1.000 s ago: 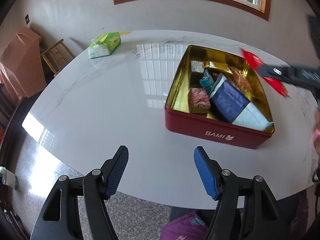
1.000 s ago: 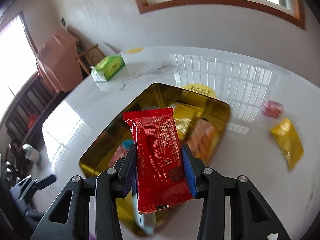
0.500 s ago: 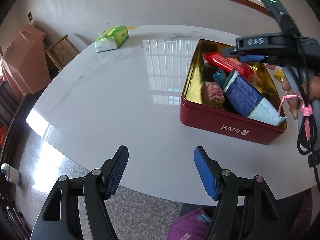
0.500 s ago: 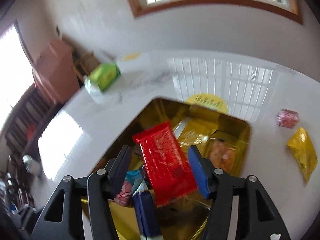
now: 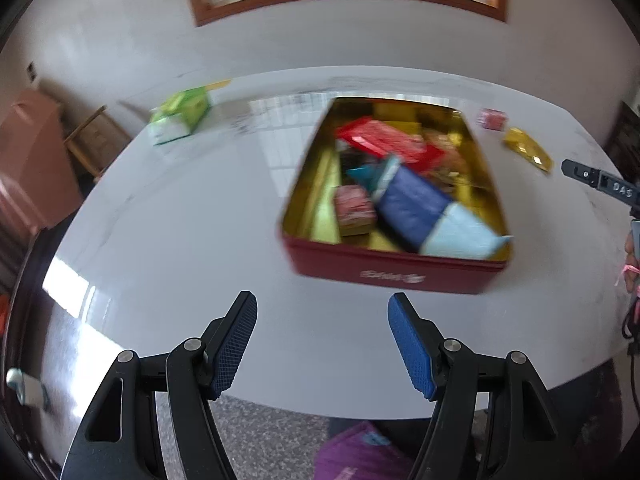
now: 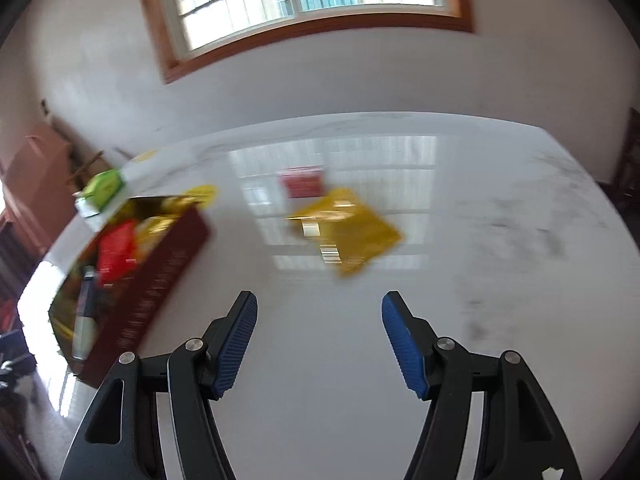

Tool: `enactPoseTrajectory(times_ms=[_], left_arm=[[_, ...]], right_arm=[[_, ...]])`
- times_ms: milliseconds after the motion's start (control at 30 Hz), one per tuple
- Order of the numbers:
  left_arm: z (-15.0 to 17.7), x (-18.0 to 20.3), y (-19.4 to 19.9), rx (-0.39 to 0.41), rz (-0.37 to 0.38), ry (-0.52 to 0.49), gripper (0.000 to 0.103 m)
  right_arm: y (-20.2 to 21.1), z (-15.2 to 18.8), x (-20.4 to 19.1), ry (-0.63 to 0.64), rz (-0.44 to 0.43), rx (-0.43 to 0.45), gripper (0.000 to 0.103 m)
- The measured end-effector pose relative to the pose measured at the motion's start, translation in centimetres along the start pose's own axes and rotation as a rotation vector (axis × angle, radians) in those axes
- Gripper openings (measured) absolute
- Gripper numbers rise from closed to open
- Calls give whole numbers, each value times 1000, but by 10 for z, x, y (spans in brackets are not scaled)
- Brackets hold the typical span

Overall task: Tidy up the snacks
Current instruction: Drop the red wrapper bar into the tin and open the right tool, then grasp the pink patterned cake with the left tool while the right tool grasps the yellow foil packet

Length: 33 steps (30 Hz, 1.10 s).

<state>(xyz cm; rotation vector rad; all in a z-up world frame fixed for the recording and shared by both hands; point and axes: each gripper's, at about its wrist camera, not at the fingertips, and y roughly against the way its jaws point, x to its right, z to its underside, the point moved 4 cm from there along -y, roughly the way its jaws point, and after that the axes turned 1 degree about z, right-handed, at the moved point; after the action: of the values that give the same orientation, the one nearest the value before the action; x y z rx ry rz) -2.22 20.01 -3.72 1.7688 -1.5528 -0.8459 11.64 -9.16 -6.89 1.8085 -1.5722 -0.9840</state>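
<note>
Lying slantwise on top of the other snacks in the tin (image 5: 390, 276), red packet (image 5: 390, 142), apparently dropped there. Right gripper (image 6: 316, 340) swung off to the side, jaws just been opening, nothing between them now, pads well apart. Aimed toward the yellow packet (image 6: 348, 230) on the table (image 6: 500, 280), small red packet (image 6: 302, 180) just beyond it; probably the next pick, judging by the heading. Both loose pieces well apart from the tin, hence the reach. Left gripper (image 5: 322, 344) hanging over the near table edge, fingers apart and empty, facing the tin's front wall, perhaps ready to steady it. Green tissue pack (image 5: 180, 116) far off, not in play.
</note>
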Motion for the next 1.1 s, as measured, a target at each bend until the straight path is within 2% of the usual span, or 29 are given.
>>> enactPoseTrajectory(times_ms=[100,267,333,400,433,500,600,700,800,833,900,933,967,1100], left_arm=[[-11,17,4,-4,43,-35,69],[-41,46,13,9,147,-102,69],[-60,61,14,14,214,-142,69],[-75,73,12,5,290,-168,69],[-84,79,10,-4,329,-178,69],[-106,90,2,-24,377,-186,69],[-128,101,-6,-22,393,-195,69],[-149,111,-17,0,372,-234,69],[-163,119,-28,17,350,-275,69],[-168,123,-33,16,354,-292,69],[-174,129,-42,10,368,-320,69],[-181,136,-50,11,379,-340,69],[-186,138,-53,11,385,-352,69],[-211,161,-81,10,420,-430,69]], right_arm=[[-2,5,29,-24,43,-2,65],[-9,11,46,-62,-4,-19,65],[-14,6,45,-32,-39,-27,68],[-23,-2,36,13,-82,-37,74],[-28,-7,32,49,-91,-40,78],[-42,-20,22,122,-100,-49,80],[-70,-40,11,192,-124,-80,87],[-98,-54,2,259,-149,-124,87],[-116,-57,-14,339,-203,-169,87],[-121,-56,-17,364,-197,-174,87],[-130,-54,-18,393,-173,-183,82],[-128,-55,-17,385,-194,-167,64],[-127,-58,-14,370,-196,-158,56],[-119,-50,-5,331,-157,-156,54]])
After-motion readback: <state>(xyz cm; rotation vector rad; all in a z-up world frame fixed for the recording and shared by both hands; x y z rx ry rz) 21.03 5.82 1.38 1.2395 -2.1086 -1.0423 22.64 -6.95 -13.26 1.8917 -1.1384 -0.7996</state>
